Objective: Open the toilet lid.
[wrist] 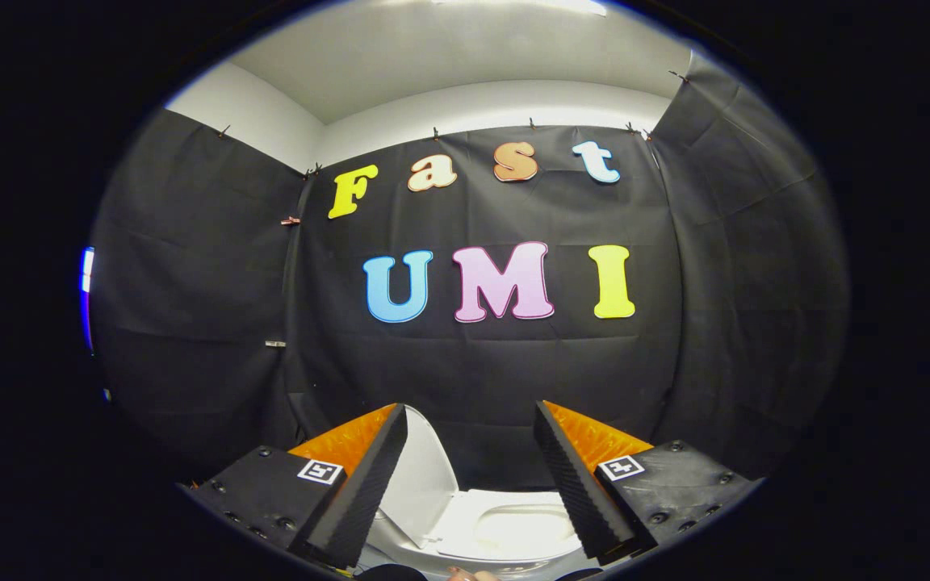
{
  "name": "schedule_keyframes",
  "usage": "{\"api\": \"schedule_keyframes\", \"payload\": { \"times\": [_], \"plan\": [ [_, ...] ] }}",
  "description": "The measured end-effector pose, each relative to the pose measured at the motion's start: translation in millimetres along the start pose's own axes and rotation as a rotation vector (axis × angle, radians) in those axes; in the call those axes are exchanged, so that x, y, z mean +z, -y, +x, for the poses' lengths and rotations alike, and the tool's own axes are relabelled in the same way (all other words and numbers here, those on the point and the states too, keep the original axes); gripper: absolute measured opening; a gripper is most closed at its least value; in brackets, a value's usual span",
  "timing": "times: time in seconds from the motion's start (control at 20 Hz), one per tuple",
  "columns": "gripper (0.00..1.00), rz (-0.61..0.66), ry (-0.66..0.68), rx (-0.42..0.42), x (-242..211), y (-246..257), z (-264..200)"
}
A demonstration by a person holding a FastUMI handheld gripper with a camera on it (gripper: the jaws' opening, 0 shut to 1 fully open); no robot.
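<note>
Gripper (471, 452) is aimed pretty much level at the black cloth booth wall (481, 371), fingers spread wide and holding nothing. The white plastic toilet (513, 528) sits low between the fingers, its white rounded lid (425, 476) already tipped up at about 10 o'clock, right beside the left finger. Each finger carries a small square marker tag (320, 471).

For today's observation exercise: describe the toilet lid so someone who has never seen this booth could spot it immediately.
Start at the black cloth wall, then look down to the white toilet seen between the open hand-held gripper fingers. The toilet lid is the white panel standing up beside the bowl, just inside one finger, unlike the flat seat.
</note>
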State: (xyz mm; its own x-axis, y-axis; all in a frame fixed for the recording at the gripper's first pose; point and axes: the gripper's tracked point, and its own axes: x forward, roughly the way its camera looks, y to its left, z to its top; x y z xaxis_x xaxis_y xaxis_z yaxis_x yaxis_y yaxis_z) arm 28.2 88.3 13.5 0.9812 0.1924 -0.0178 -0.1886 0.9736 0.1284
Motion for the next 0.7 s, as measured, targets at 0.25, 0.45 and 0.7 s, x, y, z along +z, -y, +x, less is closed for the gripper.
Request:
{"api": "schedule_keyframes", "payload": {
  "times": [0.25,0.45,0.7],
  "plan": [
    [0.99,0.004,0.007,-0.002,1.4,0.9,-1.5],
    [0.99,0.005,0.012,-0.006,2.9,2.2,-2.9],
    [0.99,0.008,0.012,-0.007,2.7,2.7,-4.2]
  ]
}}
